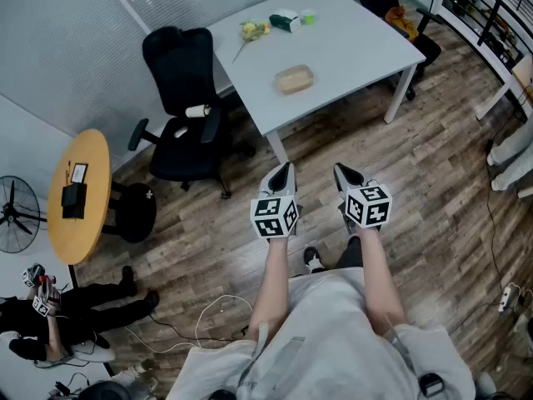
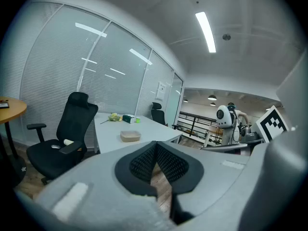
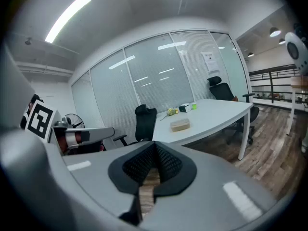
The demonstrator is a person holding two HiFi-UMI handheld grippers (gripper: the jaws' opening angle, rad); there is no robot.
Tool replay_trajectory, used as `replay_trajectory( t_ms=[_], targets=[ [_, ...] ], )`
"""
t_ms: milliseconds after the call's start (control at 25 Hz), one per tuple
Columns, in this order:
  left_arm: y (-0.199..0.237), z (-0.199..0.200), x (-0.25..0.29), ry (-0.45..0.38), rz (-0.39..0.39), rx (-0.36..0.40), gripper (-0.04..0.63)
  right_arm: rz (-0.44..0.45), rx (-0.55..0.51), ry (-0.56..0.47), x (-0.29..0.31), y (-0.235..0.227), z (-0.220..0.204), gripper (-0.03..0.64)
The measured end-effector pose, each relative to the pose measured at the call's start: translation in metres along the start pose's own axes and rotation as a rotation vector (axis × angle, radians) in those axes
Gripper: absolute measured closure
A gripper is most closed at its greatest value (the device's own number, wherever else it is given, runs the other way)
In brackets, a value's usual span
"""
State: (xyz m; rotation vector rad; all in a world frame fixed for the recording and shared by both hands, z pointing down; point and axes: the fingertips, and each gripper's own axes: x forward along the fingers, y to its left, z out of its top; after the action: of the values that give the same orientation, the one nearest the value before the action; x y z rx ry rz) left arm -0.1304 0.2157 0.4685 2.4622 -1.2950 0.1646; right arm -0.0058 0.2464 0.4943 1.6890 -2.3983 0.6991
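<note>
The left gripper and right gripper are held side by side, each clenched on nothing, just short of the white table. A tan container lies mid-table, well apart from both. An approach stage is judged, with a forward reach required.

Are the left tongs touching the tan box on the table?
Apart. The head view shows the left tongs over wood floor, well short of the tan box.
</note>
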Motion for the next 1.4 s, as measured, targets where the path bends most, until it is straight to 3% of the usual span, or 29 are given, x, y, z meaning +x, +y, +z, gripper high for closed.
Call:
replay_trajectory(
  t_ms=[360,600,800,1400],
  targets=[
    [0.023,0.009,-0.003,-0.018,0.036,-0.004,0.594,-0.036,0.018,-0.040,0.008,-0.007,0.008,0.614],
    [0.042,0.008,-0.002,-0.012,0.066,-0.022,0.594,0.008,0.084,-0.059,0.017,-0.008,0.011,0.614],
    [0.063,0.015,0.008,-0.017,0.105,-0.038,0.594,0.028,0.056,-0.032,0.039,-0.010,0.015,0.614],
    [0.103,0.035,0.102,0.002,0.172,-0.054,0.594,0.096,0.019,0.000,0.125,-0.065,0.052,0.614]
  ],
)
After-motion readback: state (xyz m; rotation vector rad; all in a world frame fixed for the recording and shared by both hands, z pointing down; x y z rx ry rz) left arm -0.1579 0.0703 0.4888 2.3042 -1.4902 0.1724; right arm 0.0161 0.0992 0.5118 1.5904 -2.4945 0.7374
